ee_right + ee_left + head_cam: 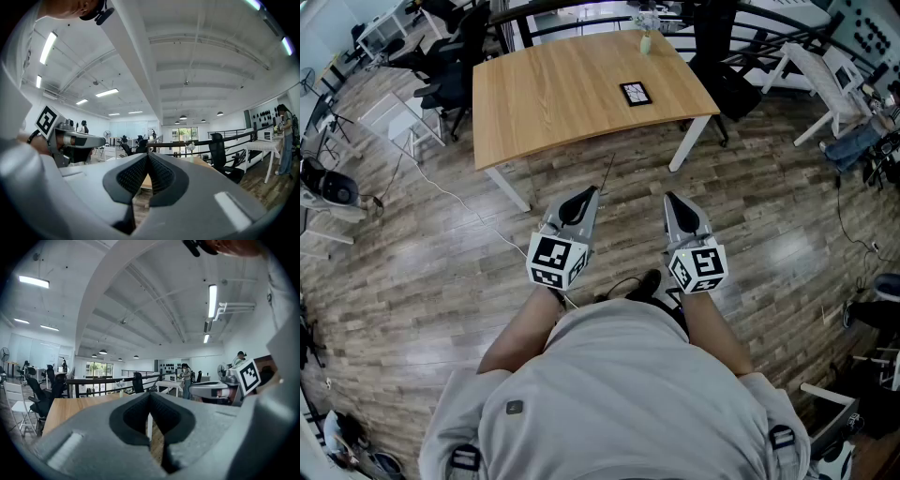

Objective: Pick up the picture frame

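Picture frame (636, 93) lies flat on the wood tabletop (562, 94), upper centre of head view, toward the tabletop's right part, well apart from both claws. Left claw (584, 194) & right claw (673, 200) sit side by side mid-frame over the floor (441, 272), each w/ jaws pressed together, nothing btwn them. Small pale item (646, 42), prob. a bottle, stands at the tabletop's top edge.
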